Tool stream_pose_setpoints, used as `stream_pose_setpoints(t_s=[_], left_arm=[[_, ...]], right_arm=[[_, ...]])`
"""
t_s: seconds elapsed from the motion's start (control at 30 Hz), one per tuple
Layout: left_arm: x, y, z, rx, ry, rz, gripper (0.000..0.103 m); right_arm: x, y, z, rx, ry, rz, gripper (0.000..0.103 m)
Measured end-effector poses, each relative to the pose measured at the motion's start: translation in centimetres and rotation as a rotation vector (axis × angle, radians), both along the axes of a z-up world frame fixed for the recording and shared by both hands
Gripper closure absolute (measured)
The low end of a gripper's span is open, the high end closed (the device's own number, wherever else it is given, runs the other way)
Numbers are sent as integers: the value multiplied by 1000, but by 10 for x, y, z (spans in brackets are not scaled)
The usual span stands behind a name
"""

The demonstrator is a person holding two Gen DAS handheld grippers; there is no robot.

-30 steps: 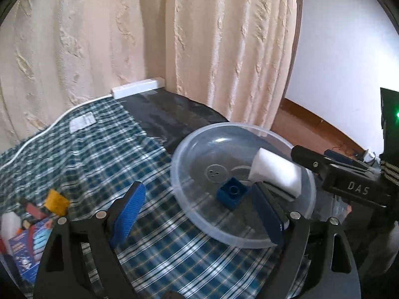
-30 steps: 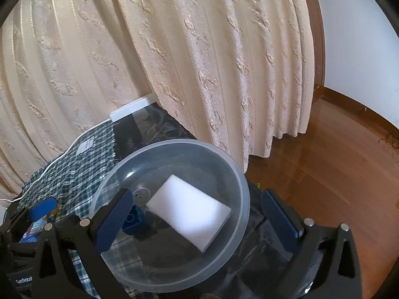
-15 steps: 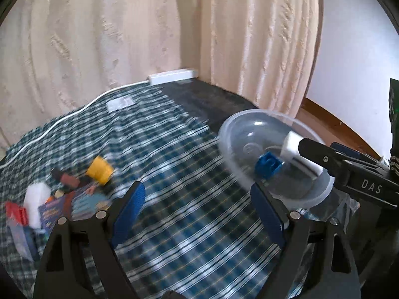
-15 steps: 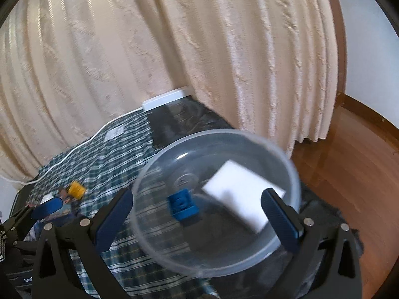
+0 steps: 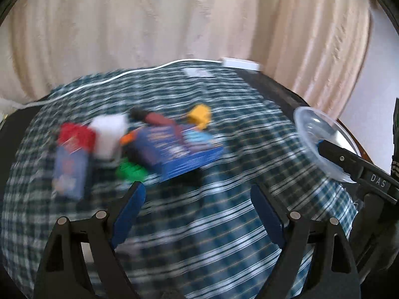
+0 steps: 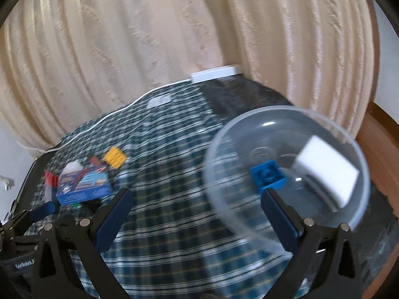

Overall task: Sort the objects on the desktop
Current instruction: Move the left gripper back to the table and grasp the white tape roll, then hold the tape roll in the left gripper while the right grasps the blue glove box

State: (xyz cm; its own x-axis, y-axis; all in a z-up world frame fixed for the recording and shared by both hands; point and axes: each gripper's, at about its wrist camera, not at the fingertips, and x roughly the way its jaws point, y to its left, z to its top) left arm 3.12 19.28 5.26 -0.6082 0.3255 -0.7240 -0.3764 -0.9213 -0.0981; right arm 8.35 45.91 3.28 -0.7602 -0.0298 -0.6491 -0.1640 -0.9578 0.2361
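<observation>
Two grippers are in my feeds, and both have their jaws spread wide with nothing between them. My left gripper [image 5: 198, 209] hangs over the plaid cloth [image 5: 224, 236] on the table, facing a blurred cluster of things: a blue box [image 5: 179, 152], a yellow brick [image 5: 199, 115] just behind it, a green piece [image 5: 131, 172] at its near-left corner, a white block [image 5: 109, 135], and a red-topped carton [image 5: 71, 159] furthest left. A dark red pen-like object [image 5: 157, 119] lies across the box's far edge.

My right gripper [image 6: 197, 211] sits close to the clear plastic bowl [image 6: 224, 129] at the right end of the table. Inside the bowl I see a blue brick [image 6: 268, 177] and a white sponge [image 6: 326, 172], side by side. A white cable [image 6: 119, 111] runs along the cloth's far edge in front of the cream curtain [image 6: 149, 37].
</observation>
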Motion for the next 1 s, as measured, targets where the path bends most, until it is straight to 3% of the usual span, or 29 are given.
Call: stream_pose_setpoints(t_s=[0.33, 0.63, 0.67, 0.8, 1.0], left_arm=[[7, -75, -7, 13, -7, 129, 14], [-1, -95, -33, 12, -61, 191, 14], [-2, -97, -35, 13, -67, 197, 16], [-8, -104, -45, 54, -117, 210, 47], [-5, -106, -43, 47, -78, 203, 51]], right_arm=[[-9, -60, -6, 26, -25, 145, 0], [-18, -90, -5, 21, -37, 212, 0], [-20, -94, -5, 21, -37, 221, 0], [-26, -104, 0, 19, -34, 256, 0], [-44, -126, 5, 10, -38, 344, 0]])
